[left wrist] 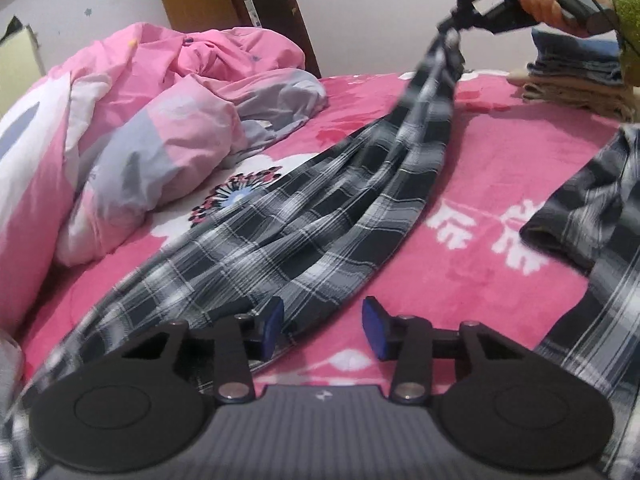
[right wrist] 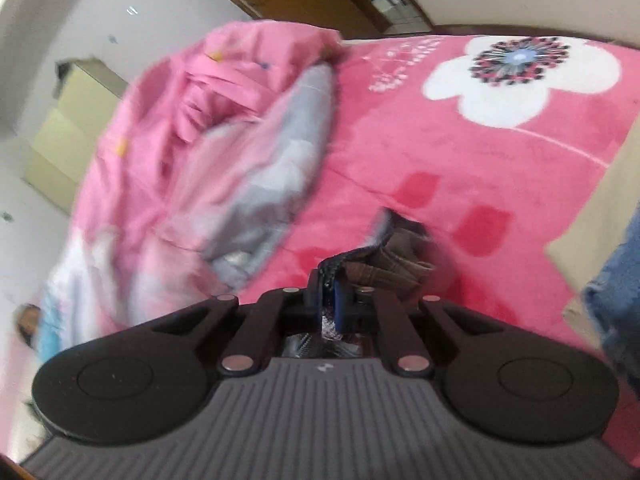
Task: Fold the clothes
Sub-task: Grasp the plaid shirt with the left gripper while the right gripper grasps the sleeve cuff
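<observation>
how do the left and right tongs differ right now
The left tongs stand open with a wide gap between the blue pads, holding nothing; the right tongs are shut on the black-and-white plaid cloth garment. The left tongs sit low over the pink floral blanket by the garment's near end; the right tongs lift its far end above the bed. Both share black arms and blue pads.

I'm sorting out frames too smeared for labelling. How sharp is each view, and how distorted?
Left wrist view: mostly sharp, the plaid shirt readable, only the raised right gripper slightly smeared; fisheye bends the bed. Right wrist view: heavy motion blur over the pink quilt; its own fingers stay crisp.
</observation>
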Demonstrator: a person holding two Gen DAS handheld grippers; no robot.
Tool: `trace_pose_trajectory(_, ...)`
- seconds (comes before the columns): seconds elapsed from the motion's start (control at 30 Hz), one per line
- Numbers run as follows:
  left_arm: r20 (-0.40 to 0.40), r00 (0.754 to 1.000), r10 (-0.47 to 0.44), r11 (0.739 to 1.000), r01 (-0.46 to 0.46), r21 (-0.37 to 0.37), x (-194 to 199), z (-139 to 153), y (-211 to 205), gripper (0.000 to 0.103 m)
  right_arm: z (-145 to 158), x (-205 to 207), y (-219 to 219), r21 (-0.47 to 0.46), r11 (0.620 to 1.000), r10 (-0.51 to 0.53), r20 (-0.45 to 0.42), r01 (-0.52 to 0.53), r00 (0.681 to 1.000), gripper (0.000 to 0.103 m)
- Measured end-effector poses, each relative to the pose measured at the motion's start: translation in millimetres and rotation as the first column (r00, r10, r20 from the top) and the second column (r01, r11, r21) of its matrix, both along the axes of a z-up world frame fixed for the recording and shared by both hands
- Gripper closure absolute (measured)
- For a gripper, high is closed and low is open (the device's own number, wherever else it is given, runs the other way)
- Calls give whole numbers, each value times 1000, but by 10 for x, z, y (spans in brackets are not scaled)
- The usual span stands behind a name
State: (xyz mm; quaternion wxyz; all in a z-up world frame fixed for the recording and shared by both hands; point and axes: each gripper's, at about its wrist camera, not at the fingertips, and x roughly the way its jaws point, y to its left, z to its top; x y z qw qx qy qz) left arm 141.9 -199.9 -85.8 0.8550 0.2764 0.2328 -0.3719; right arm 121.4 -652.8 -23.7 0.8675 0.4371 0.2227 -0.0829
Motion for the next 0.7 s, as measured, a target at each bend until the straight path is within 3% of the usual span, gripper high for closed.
trace_pose_trajectory(0.13, 21, 1000, -8, 1000, 8, 16, -34, -21, -81, 61, 180, 40, -4, -2, 1000, 12, 28, -12, 1000, 99)
trace_pose_trajectory(0.3, 80, 995, -60, 996, 55, 70, -115, -66, -211, 71, -57, -50, -87, -36, 998, -45, -106, 41, 993, 99)
trace_pose_trajectory(0.5, 111, 989, -99, 989, 85, 121, -126, -110, -374, 80, -182, -102, -125, -7, 999, -39, -126, 38, 991, 99)
trace_pose_trajectory(0.57, 121, 988, -95, 990, 80, 120, -126, -133, -432, 84, -222, -119, -137, 3, 999, -36, -132, 37, 991, 99)
trace_pose_trajectory(0.63, 112, 990, -88, 991, 76, 108, -122, -150, -472, 97, -262, -136, -149, 14, 999, -33, -137, 35, 990, 98)
trace_pose_trajectory(0.7, 60, 996, -63, 997, 59, 58, -47, -115, -443, 101, -301, -153, -161, 25, 999, -30, -142, 34, 989, 98)
